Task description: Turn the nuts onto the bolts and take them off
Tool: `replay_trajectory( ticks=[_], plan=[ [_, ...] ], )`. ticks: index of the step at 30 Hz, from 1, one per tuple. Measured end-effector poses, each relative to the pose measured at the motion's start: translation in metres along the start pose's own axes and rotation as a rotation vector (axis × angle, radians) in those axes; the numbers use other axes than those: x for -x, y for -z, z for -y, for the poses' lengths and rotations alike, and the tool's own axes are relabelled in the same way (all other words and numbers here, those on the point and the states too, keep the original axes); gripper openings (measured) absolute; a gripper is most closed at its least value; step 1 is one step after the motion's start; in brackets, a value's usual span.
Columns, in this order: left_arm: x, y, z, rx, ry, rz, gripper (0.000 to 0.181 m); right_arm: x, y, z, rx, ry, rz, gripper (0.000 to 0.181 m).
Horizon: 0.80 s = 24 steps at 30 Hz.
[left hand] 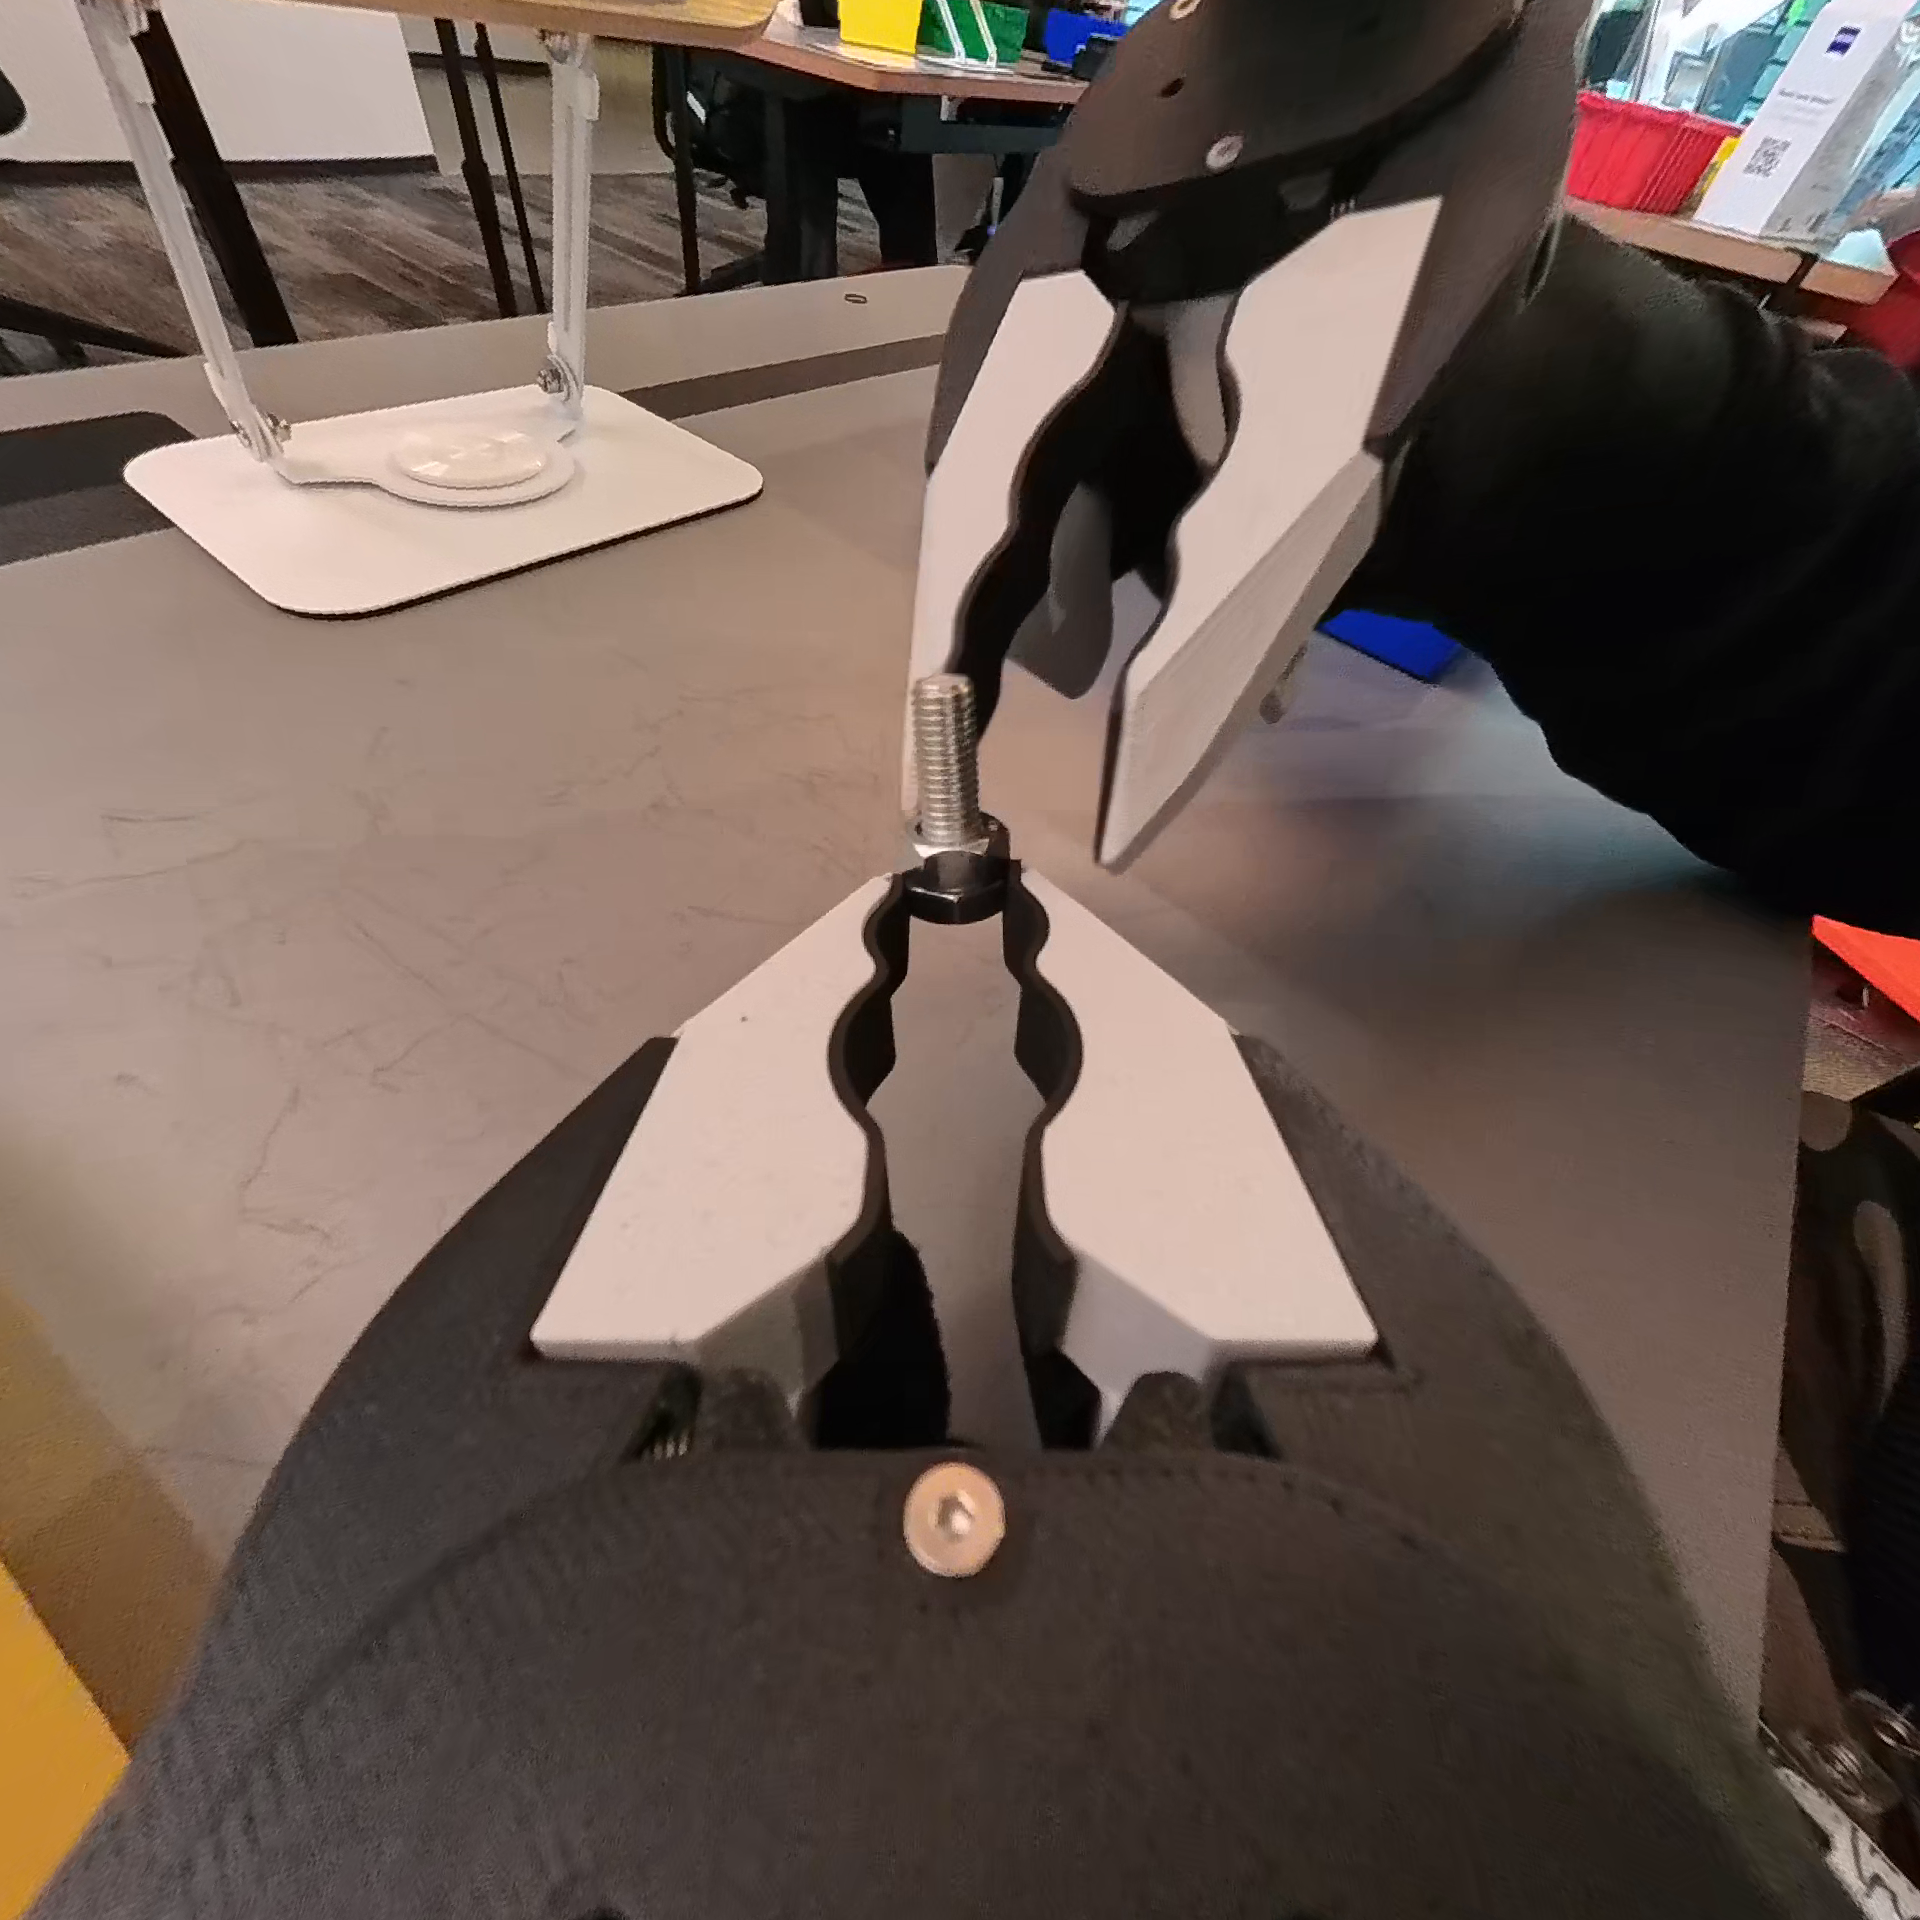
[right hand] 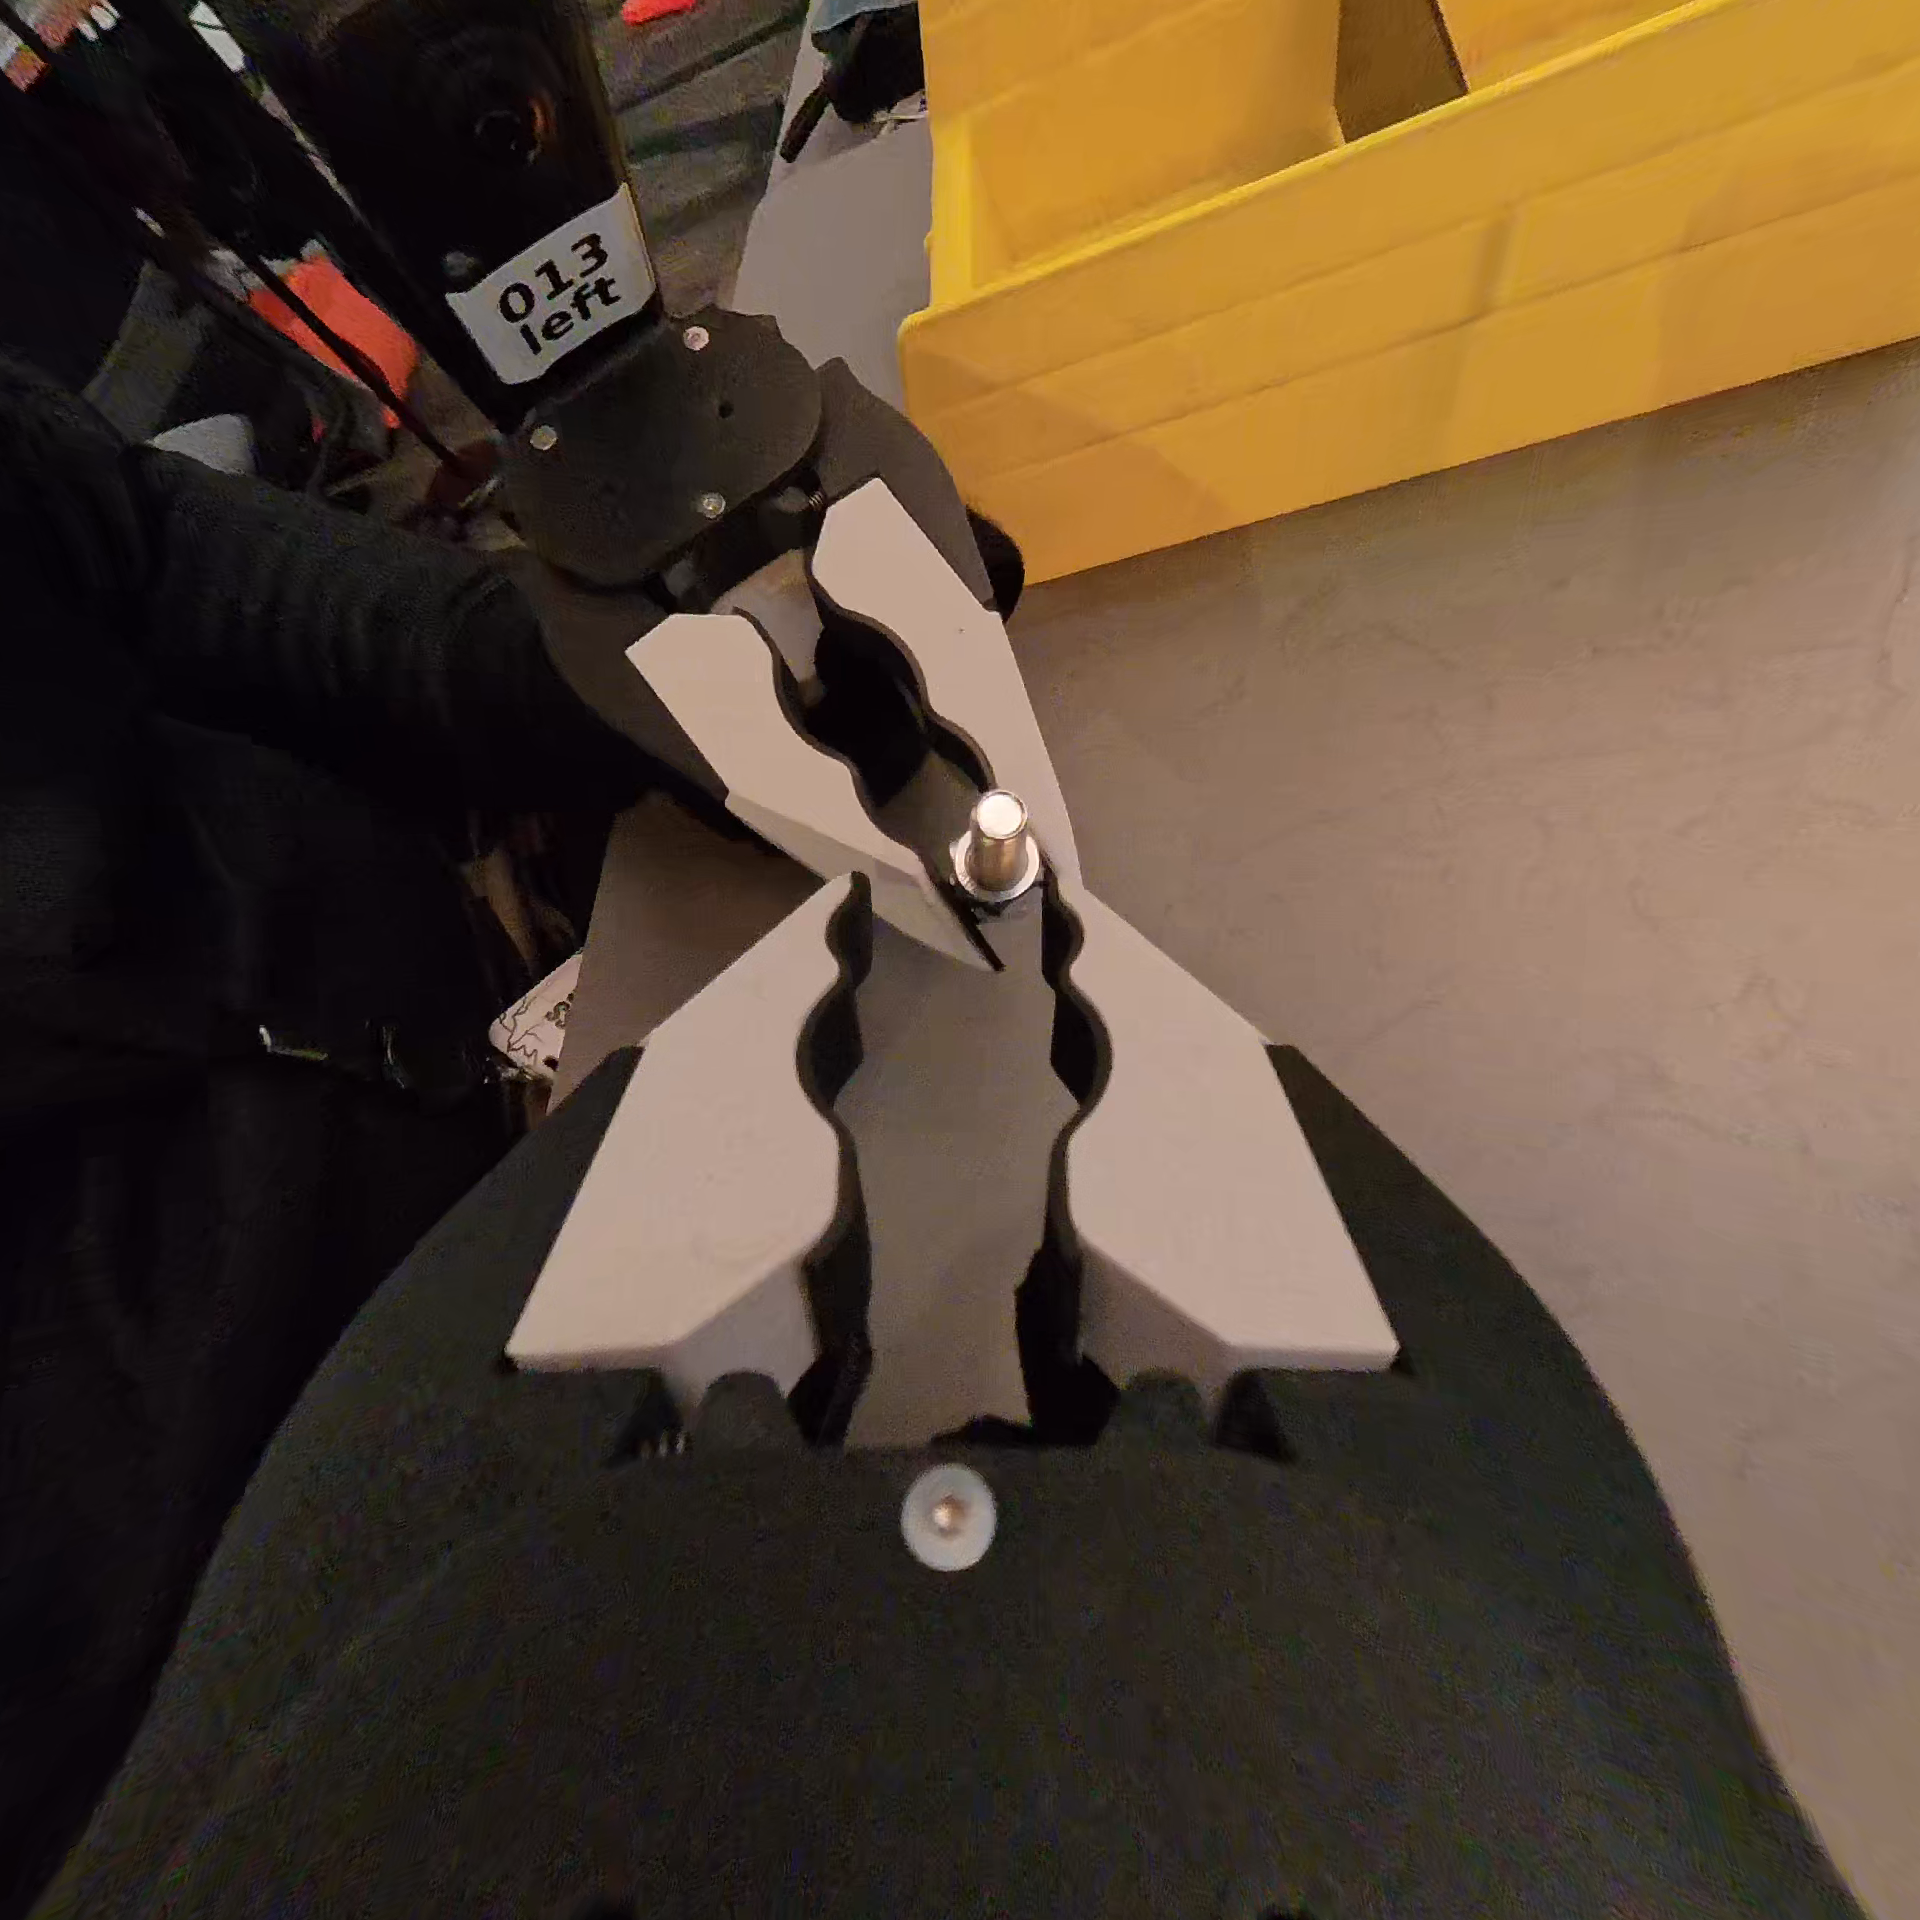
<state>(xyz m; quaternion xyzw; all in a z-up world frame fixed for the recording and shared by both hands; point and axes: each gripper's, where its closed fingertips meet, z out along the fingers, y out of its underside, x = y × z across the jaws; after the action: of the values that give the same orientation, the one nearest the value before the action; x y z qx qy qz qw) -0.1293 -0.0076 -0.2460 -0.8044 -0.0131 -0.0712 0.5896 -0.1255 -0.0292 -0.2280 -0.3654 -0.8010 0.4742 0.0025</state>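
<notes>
A silver bolt [left hand: 943,748] stands upright with its threaded end up. A silver nut [left hand: 956,831] sits low on the thread, just above the black hex head [left hand: 954,899]. My left gripper [left hand: 954,904] is shut on that head and holds the bolt above the grey table [left hand: 416,935]. My right gripper [left hand: 1008,842] comes down from the upper right, open, with one finger on each side of the nut. In the right wrist view I look down on the bolt [right hand: 997,821] and nut [right hand: 992,873]. The right gripper [right hand: 951,894] is open there, with its right fingertip [right hand: 1051,904] at the nut.
A yellow bin [right hand: 1351,312] stands on the table close behind the bolt. A white stand base [left hand: 447,509] lies at the far left of the table. Black sleeves [left hand: 1662,571] hold the grippers. Desks and coloured bins [left hand: 1642,156] are far behind.
</notes>
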Motion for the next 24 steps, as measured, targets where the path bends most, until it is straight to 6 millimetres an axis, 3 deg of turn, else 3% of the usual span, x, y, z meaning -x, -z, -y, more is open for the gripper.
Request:
replay_trajectory(
  ticks=[6, 13, 24],
  plan=[
    [0.001, -0.001, 0.000, 0.005, -0.025, 0.028, 0.015, -0.009, -0.004, 0.002, -0.036, -0.086, 0.002, 0.019],
    [0.002, -0.010, -0.013, 0.109, -0.226, 0.171, 0.015, -0.013, -0.010, -0.004, -0.024, -0.155, -0.014, 0.014],
    [0.013, -0.012, -0.017, 0.178, -0.380, 0.331, 0.016, -0.024, -0.009, -0.011, -0.041, -0.187, -0.073, 0.017]
  ],
)
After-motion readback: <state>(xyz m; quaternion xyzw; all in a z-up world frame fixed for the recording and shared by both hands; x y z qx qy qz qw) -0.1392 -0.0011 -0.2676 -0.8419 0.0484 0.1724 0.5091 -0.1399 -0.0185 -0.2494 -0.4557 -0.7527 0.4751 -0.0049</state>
